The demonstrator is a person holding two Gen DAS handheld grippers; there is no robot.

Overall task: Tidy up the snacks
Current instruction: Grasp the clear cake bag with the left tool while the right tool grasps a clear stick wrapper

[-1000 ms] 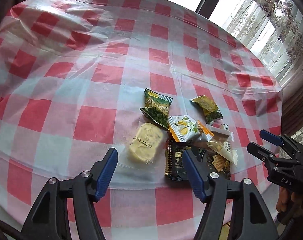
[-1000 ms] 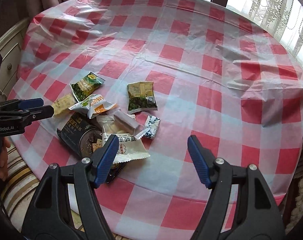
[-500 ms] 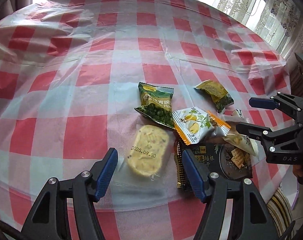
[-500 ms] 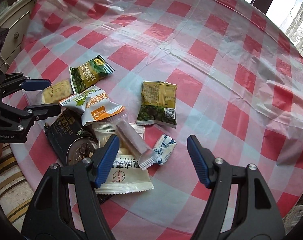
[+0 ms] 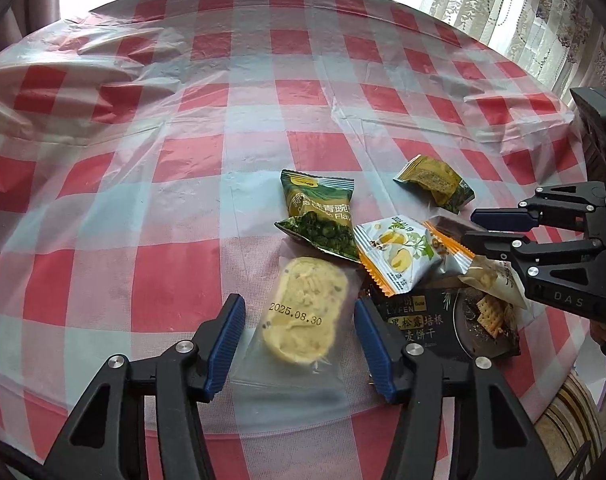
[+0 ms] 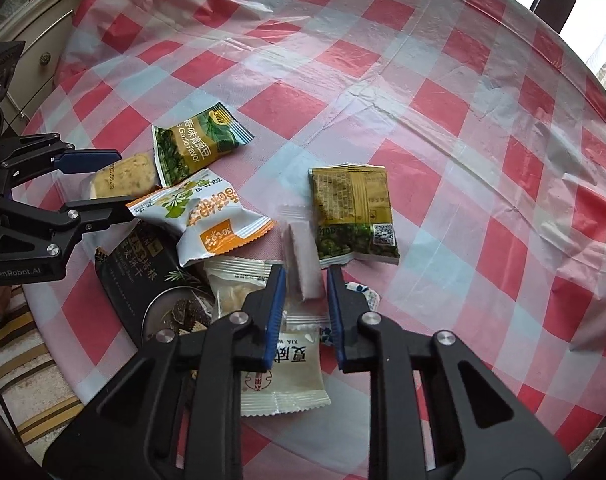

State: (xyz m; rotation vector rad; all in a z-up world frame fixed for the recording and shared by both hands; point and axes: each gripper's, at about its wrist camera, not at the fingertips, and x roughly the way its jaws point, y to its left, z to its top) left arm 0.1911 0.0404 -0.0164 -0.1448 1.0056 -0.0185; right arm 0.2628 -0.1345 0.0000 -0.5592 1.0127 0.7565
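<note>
Snack packets lie clustered near the edge of the round table under a red-and-white checked plastic cloth [image 5: 175,160]. We hold both grippers pitched steeply down over the pile. Our left gripper [image 5: 299,334] straddles a clear-wrapped pale yellow biscuit stamped with a date [image 5: 305,316]; its jaws are closing with the wrapper between the blue pads, which do not yet press on it. Our right gripper [image 6: 305,286] is closing on a slim pinkish bar in a clear wrapper [image 6: 301,260], pads against its sides. Around it we note a green garlic pea packet [image 6: 191,144], a white-and-orange pouch [image 6: 207,216], an olive-gold packet [image 6: 353,212], a black cracker pack [image 6: 135,276] and a white sealed sachet [image 6: 291,372].
</note>
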